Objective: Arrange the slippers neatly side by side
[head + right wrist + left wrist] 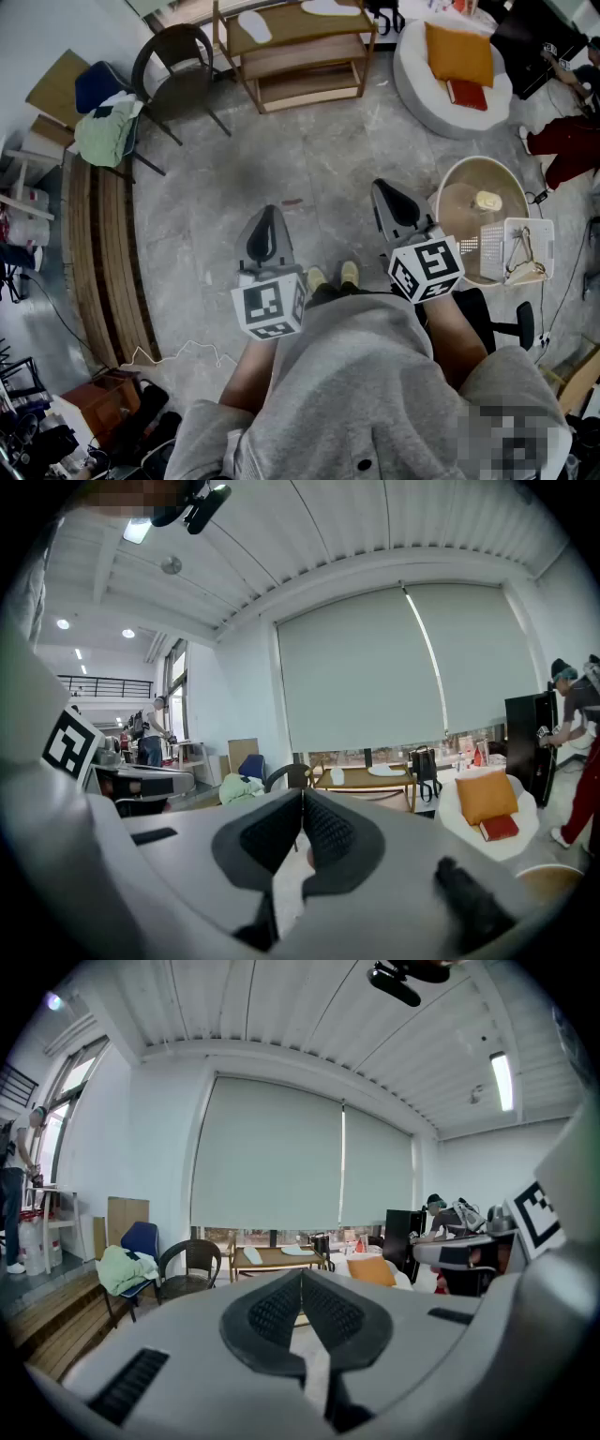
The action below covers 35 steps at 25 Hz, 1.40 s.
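The left gripper [270,214] and right gripper [382,190] were shut and empty, well short of the slippers [253,25] lying apart on the wooden shelf [300,56]. Unopened jaws would likely shove one off.

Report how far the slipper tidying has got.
Done: nothing. The left slipper and right slipper lie apart at different angles on the wooden rack. In hand: nothing; left tool and right tool are shut, empty, well short of the rack. Left: reach both slippers and set them side by side.

Orange cushion [459,52], wht slippers [253,25], grn cloth [106,133], dk chair [181,88]
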Motion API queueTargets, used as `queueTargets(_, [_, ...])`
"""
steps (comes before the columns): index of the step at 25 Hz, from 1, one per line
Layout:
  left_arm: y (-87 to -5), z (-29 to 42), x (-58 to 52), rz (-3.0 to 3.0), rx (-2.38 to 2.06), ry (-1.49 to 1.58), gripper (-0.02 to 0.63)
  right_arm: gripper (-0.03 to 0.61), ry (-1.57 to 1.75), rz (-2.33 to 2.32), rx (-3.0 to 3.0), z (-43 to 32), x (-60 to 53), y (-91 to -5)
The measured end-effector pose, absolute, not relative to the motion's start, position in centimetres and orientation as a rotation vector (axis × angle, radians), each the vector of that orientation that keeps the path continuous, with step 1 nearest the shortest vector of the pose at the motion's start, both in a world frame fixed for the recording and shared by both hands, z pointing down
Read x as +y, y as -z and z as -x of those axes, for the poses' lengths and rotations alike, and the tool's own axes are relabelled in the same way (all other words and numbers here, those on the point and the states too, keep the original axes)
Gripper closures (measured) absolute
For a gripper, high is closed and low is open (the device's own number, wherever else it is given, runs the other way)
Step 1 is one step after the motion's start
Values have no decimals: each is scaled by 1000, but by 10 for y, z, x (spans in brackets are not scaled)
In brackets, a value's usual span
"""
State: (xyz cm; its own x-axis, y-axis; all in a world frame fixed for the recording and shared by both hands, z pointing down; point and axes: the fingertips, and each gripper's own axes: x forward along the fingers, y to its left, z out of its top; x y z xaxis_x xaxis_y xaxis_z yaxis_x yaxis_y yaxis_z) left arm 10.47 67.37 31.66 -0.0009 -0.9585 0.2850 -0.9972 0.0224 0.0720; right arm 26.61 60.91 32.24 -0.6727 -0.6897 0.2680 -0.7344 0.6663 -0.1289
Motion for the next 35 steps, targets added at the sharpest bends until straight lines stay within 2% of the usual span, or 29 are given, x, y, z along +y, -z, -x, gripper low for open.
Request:
queueTargets(21, [-314, -93, 675, -2071, -2031, -195, 598, 555, -407, -1155, -2708, -251, 618, -332])
queueTargets(35, [-321, -47, 693, -2064, -2018, -158, 599, 555, -359, -1074, -2740, -196, 633, -333])
